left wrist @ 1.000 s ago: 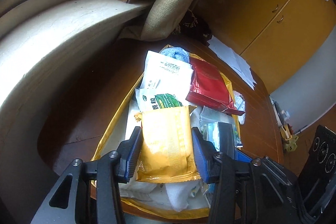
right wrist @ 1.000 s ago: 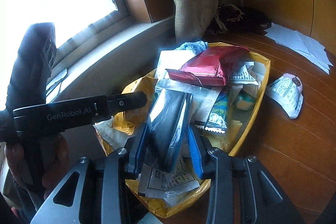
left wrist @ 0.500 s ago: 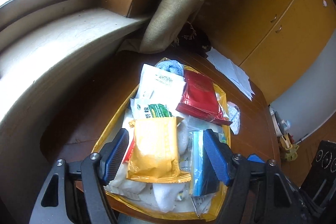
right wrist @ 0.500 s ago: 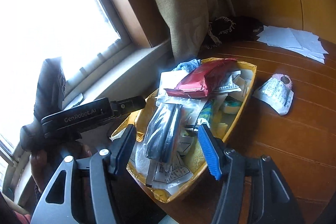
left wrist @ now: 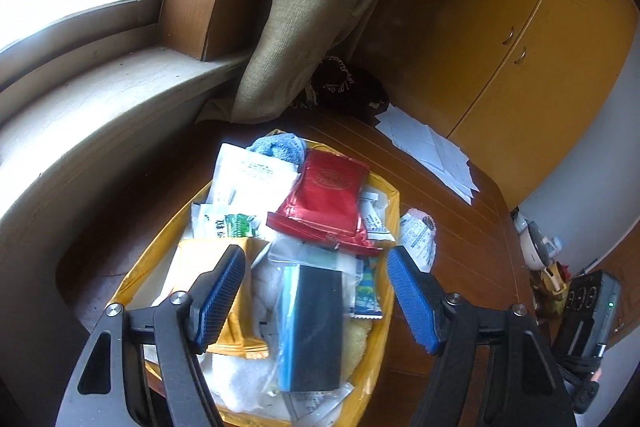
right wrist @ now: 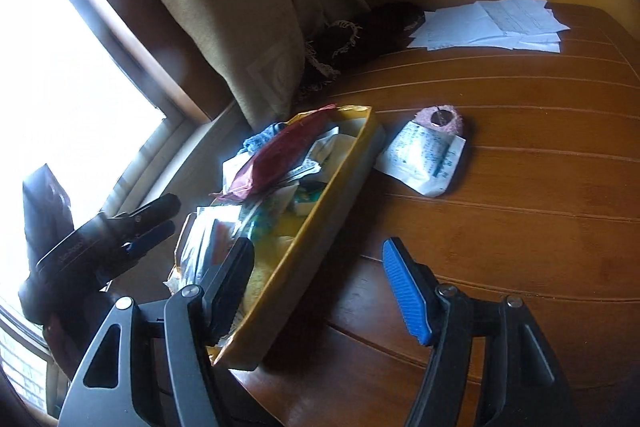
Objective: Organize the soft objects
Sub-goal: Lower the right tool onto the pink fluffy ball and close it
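Note:
A yellow tray (left wrist: 394,211) on the wooden table holds a heap of soft packets. Among them are a red foil pouch (left wrist: 328,195), a yellow packet (left wrist: 188,267) and a black pack in a clear bag (left wrist: 316,323). My left gripper (left wrist: 316,291) hovers open above the black pack, touching nothing. My right gripper (right wrist: 320,275) is over the tray's (right wrist: 320,219) right rim and the table, its jaws opening with nothing between them. A white printed pouch (right wrist: 424,155) lies on the table right of the tray. The left gripper (right wrist: 148,227) also shows left of the tray.
A beige curtain (left wrist: 304,15) and a dark fringed cloth (left wrist: 344,87) sit behind the tray by the window sill (left wrist: 100,115). Loose papers (right wrist: 492,23) lie at the table's far corner. Yellow cabinets (left wrist: 520,47) stand beyond. A black device (left wrist: 588,311) is at the right.
The left gripper opened and let go of the yellow packet, then rose. The right gripper opened, dropped the black pack into the tray and swung right over the table.

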Action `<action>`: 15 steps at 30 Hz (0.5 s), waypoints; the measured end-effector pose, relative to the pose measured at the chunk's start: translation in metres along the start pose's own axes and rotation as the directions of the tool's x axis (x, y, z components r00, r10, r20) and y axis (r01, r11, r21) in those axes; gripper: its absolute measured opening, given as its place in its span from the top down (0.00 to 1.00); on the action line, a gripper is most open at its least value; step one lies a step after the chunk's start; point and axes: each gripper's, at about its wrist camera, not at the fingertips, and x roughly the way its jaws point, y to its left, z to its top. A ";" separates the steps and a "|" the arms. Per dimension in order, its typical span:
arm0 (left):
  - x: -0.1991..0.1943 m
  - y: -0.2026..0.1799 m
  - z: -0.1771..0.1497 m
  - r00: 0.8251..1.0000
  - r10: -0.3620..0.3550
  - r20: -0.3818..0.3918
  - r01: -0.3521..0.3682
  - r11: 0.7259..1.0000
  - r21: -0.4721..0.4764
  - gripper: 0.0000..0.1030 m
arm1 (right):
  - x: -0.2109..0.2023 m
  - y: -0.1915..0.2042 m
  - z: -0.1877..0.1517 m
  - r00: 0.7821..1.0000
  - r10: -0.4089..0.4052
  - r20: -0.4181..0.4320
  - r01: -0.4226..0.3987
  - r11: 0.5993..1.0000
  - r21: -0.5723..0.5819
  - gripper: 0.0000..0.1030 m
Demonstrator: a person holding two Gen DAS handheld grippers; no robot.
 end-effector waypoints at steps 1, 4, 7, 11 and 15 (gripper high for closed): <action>-0.002 -0.005 0.000 1.000 -0.005 0.009 0.005 1.000 0.004 0.25 | 0.001 -0.007 0.002 1.000 -0.009 -0.006 0.009 1.000 0.021 0.35; -0.009 -0.021 0.000 0.998 -0.027 0.050 0.026 0.999 0.022 0.25 | 0.003 -0.027 0.007 1.000 -0.022 -0.017 0.023 0.997 0.075 0.35; -0.005 -0.039 0.000 0.996 -0.087 0.026 0.085 0.995 0.059 0.25 | 0.010 -0.044 0.012 0.999 -0.037 -0.032 0.041 0.992 0.122 0.35; 0.005 -0.057 -0.004 0.996 -0.094 0.002 0.094 0.990 0.105 0.25 | 0.014 -0.059 0.019 0.997 -0.067 -0.029 0.071 0.985 0.157 0.35; 0.013 -0.061 -0.007 0.994 -0.105 -0.020 0.107 0.988 0.110 0.25 | 0.017 -0.068 0.028 0.998 -0.063 -0.026 0.067 0.979 0.191 0.35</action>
